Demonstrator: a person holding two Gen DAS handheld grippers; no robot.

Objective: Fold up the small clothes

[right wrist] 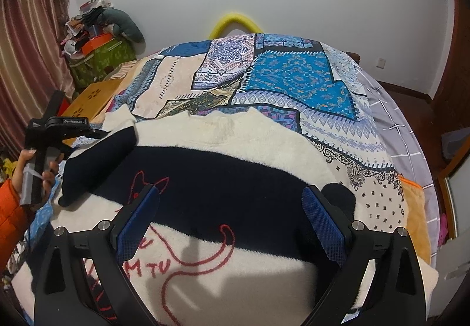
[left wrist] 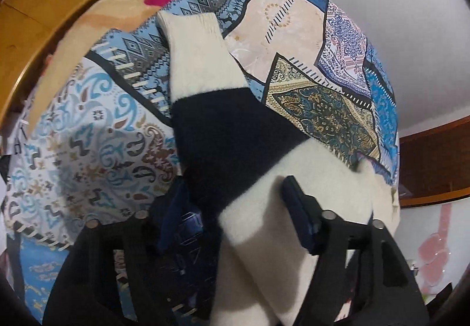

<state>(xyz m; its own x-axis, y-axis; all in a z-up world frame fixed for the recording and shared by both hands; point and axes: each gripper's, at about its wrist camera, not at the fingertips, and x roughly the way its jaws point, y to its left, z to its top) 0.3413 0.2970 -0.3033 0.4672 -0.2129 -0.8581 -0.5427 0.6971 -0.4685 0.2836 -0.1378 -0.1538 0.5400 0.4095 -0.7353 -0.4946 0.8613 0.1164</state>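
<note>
At the left of the bed [right wrist: 382,120], a hand [right wrist: 32,170] carries the left claw [left wrist: 235,208], whose jaws straddle the sweater's [right wrist: 235,179] left sleeve [left wrist: 205,76]; whether the pads actually pinch the fabric cannot be told. The cream-and-navy sweater lies flat, front up, on the patchwork bedspread [right wrist: 293,82], with that sleeve angled in over the chest. The right claw [right wrist: 232,223] hovers wide and empty above the body; judged progress: first sleeve fold under way, right sleeve and body folds remaining.

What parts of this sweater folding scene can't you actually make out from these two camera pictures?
- Left wrist view: the sweater body is cut off; only its sleeve shows.
- Left gripper: the sleeve hides whether the pads press it.
- Right wrist view: the right gripper hides the sweater's red lettering.
</note>
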